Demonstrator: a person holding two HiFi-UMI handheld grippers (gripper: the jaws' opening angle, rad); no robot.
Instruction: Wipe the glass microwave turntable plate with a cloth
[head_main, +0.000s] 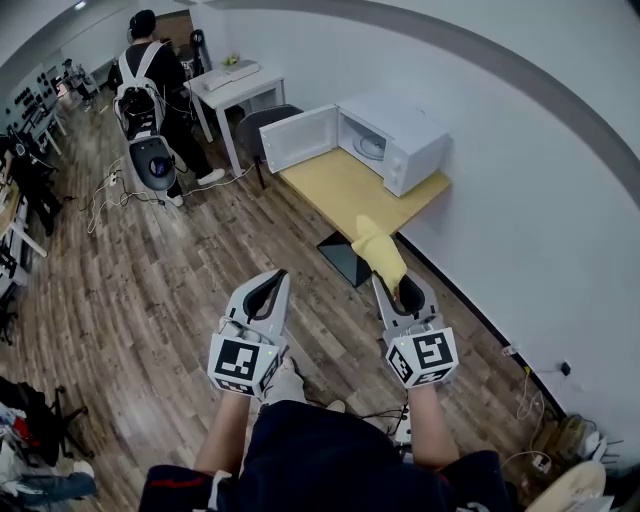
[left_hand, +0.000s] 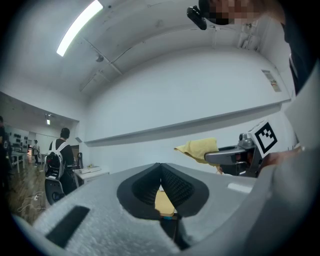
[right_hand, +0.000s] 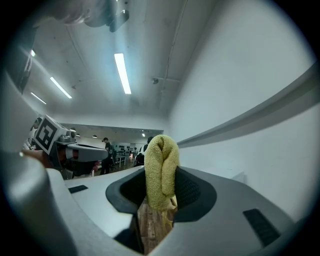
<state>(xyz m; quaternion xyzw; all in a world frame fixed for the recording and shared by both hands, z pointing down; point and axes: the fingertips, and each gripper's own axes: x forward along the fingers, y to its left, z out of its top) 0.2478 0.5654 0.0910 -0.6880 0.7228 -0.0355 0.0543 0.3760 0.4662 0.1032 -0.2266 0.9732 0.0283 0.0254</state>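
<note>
A white microwave (head_main: 395, 140) stands on a wooden table (head_main: 345, 190) with its door (head_main: 298, 138) swung open. The glass turntable plate (head_main: 370, 147) shows inside it. My right gripper (head_main: 388, 280) is shut on a folded yellow cloth (head_main: 380, 248), which sticks out past its tips (right_hand: 161, 170). It is well short of the table. My left gripper (head_main: 277, 278) is beside it on the left, jaws shut with nothing between them (left_hand: 160, 169). In the left gripper view the cloth (left_hand: 197, 148) and the right gripper (left_hand: 212, 156) show at right.
A person with a backpack (head_main: 150, 70) stands far back left by a white desk (head_main: 235, 80) and a dark chair (head_main: 262, 125). A black base (head_main: 348, 255) lies on the wood floor under the table. The white wall runs along the right, with cables (head_main: 405, 425) near my feet.
</note>
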